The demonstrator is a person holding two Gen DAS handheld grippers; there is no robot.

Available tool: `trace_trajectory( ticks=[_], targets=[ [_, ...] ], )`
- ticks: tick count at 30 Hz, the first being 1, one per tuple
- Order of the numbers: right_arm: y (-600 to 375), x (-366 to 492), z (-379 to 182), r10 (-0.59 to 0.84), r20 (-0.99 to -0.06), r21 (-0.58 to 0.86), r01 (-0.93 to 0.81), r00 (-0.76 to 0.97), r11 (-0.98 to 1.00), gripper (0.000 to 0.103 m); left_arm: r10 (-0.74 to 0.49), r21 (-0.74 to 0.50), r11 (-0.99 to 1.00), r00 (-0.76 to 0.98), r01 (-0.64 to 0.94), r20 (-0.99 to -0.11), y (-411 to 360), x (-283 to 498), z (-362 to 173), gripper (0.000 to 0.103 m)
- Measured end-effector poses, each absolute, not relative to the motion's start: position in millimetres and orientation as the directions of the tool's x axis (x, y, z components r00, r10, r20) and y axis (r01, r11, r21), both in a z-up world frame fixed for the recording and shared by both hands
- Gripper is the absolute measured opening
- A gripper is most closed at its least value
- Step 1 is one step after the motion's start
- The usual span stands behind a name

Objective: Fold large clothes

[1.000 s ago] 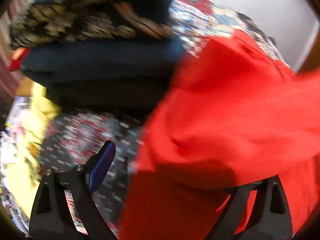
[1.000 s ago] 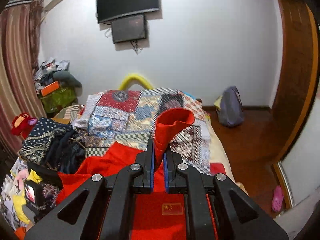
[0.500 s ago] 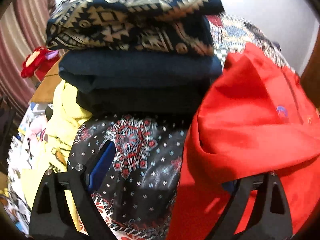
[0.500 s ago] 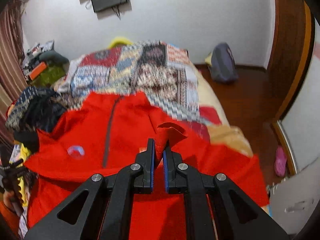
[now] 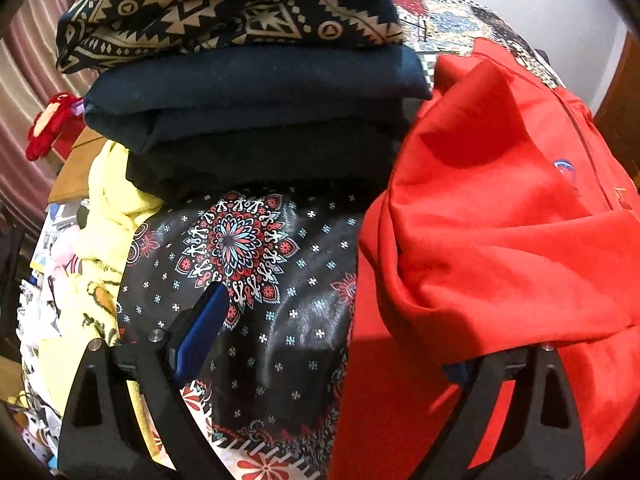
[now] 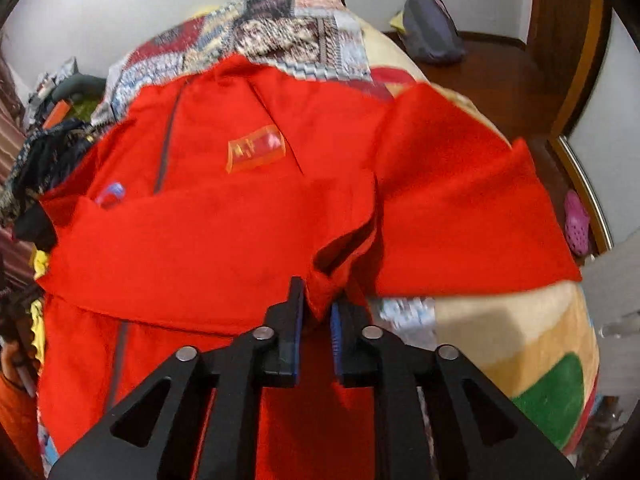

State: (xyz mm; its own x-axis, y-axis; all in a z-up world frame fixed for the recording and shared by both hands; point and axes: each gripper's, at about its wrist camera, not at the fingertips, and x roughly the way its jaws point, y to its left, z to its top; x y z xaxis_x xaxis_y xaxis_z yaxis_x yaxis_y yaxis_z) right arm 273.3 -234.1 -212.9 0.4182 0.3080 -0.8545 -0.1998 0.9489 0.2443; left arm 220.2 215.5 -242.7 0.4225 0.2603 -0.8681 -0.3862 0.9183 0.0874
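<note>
With the red jacket [image 6: 248, 216] spread on the bed [image 6: 532, 344], its sleeve cuff [image 6: 320, 292] was seen between the right claw [image 6: 316, 320]'s just-parted jaws, the left claw [image 5: 332, 344] wide open beside it, so the folded sleeve could be dragged askew if snagged.

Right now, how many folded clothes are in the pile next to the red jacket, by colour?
Patterned navy and cream: 1
Plain dark blue: 1
Black: 1
Total: 3 in the pile, beside the red jacket
</note>
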Motion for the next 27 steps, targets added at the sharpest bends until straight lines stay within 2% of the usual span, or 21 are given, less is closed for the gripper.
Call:
trace_trajectory(
  ticks=[3, 5, 6, 15, 20, 23, 27],
  targets=[
    [-241, 268, -216, 0.291, -0.865, 0.234, -0.183, 0.410, 0.955, 0.029, 0.249, 0.091, 0.929, 0.426, -0.359, -0.870, 209, 216, -234, 0.093],
    [-249, 264, -213, 0.269, -0.865, 0.219, -0.163, 0.423, 0.962, 0.046, 0.235, 0.093, 0.940, 0.426, -0.327, -0.874, 204, 211, -227, 0.093],
    [-251, 262, -212, 0.258, -0.864, 0.211, -0.154, 0.432, 0.965, 0.049, 0.228, 0.094, 0.946, 0.431, -0.310, -0.873, 201, 208, -224, 0.093],
    [-271, 253, -185, 0.227, -0.831, 0.187, -0.129, 0.508, 0.974, 0.051, 0.203, 0.089, 0.969, 0.530, -0.232, -0.823, 180, 212, -175, 0.093],
    [-287, 256, -172, 0.215, -0.793, 0.221, -0.061, 0.570, 0.973, 0.064, 0.159, 0.056, 0.980, 0.573, -0.193, -0.804, 160, 243, -160, 0.093],
    [-301, 261, -170, 0.201, -0.781, 0.245, -0.006, 0.591, 0.969, 0.068, 0.115, 0.027, 0.987, 0.586, -0.157, -0.802, 141, 264, -157, 0.093],
    [-331, 270, -180, 0.184, -0.787, 0.292, 0.094, 0.589, 0.952, 0.069, 0.054, -0.003, 0.995, 0.588, -0.096, -0.807, 113, 290, -161, 0.093]
  ],
)
